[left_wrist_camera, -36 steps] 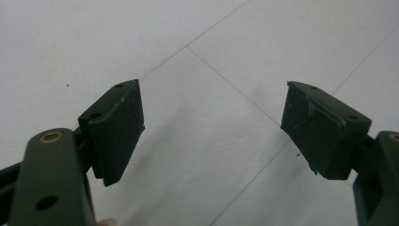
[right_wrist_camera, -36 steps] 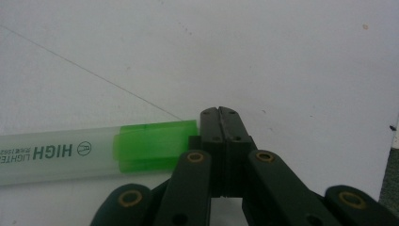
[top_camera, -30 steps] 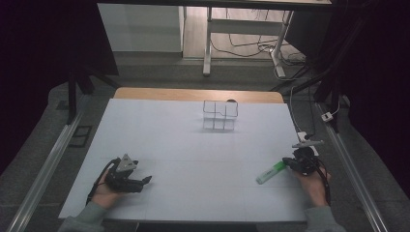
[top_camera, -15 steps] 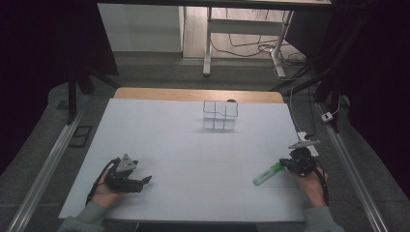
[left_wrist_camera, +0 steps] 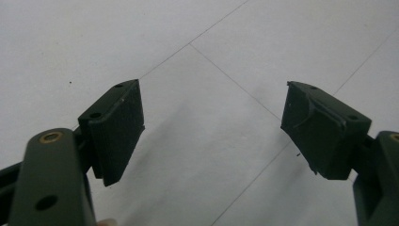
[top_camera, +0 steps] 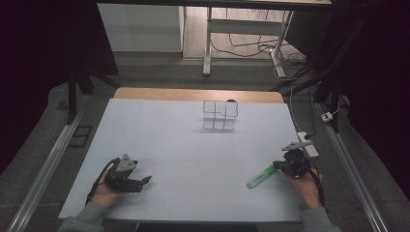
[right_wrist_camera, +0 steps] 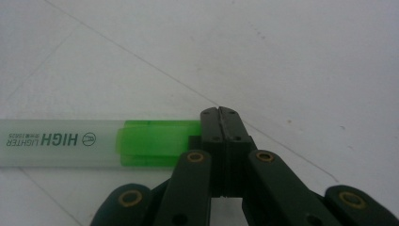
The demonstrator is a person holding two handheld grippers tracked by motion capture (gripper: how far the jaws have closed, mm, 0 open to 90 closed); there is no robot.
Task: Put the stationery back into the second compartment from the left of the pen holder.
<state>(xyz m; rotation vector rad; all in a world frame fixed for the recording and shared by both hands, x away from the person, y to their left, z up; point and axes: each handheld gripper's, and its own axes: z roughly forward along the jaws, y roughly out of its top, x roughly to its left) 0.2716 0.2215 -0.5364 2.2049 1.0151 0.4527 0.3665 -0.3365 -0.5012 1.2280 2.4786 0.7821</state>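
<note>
Highlighter (right_wrist_camera: 99,141) lies low over the white table (top_camera: 193,159), pinched by its green end in the closed right gripper (right_wrist_camera: 221,117); the hold looks thin, so it may swivel or drop. Left gripper (left_wrist_camera: 211,127) gapes empty.

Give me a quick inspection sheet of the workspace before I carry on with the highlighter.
Surface: white table with thin seam lines, wooden strip at the far edge.
Job's things: green highlighter near the right front, one end at the right gripper's tip; clear compartment box stands far centre.
Clutter: nothing seen.
Grippers: left gripper open, nothing between its jaws; right gripper jaws together at the highlighter's green end; whether it is gripped, cannot tell.
Cables: white power strip at the right edge; loose cables on the floor beyond.
Surroundings: dark room, table legs behind.
</note>
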